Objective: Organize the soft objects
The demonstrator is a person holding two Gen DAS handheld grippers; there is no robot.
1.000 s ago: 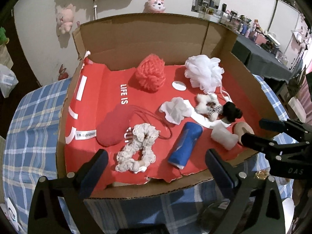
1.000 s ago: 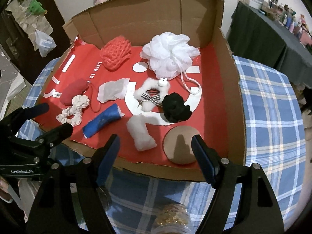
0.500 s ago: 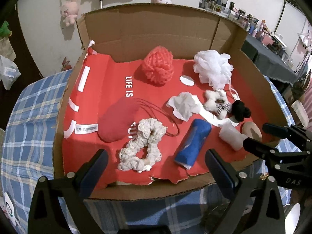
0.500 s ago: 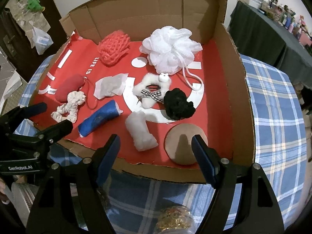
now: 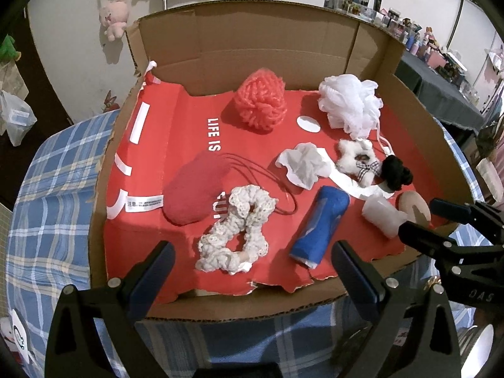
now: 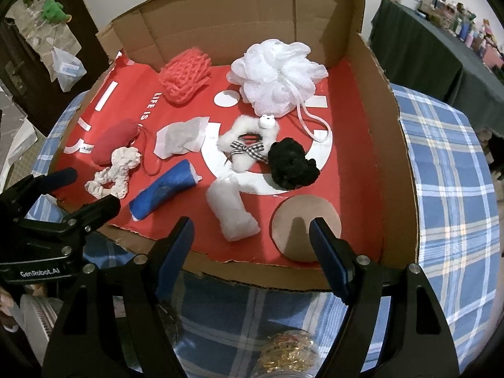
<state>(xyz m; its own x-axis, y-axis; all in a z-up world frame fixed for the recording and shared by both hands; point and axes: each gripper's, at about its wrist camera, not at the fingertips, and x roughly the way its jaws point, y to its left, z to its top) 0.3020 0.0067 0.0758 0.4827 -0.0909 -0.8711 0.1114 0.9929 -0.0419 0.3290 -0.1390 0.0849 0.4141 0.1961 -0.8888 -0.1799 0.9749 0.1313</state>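
Note:
A cardboard box [image 5: 100, 226] lined with red paper holds several soft things. Among them are a white lace scrunchie [image 5: 239, 230], a blue roll [image 5: 321, 223], a red pouch [image 5: 192, 192], a coral yarn ball [image 5: 260, 102] and a white mesh pouf [image 6: 277, 75]. A white padded roll [image 6: 233, 211], a black scrunchie [image 6: 291, 163], a fluffy white clip with a checked bow [image 6: 249, 145] and a tan round pad [image 6: 305, 226] lie toward the right. My left gripper [image 5: 250, 267] hangs open over the box's near edge, in front of the scrunchie. My right gripper [image 6: 252, 239] is open above the near edge, holding nothing.
The box sits on a table with a blue plaid cloth [image 6: 447, 170]. A clear jar of gold bits [image 6: 289, 352] stands under the right gripper. Plush toys [image 5: 113, 19] hang on the back wall. A dark table [image 6: 434, 53] with small items stands at the far right.
The left wrist view has shifted slightly, so the box contents sit a little higher and to the right in it. The right gripper has kept still. Both grippers stay open.

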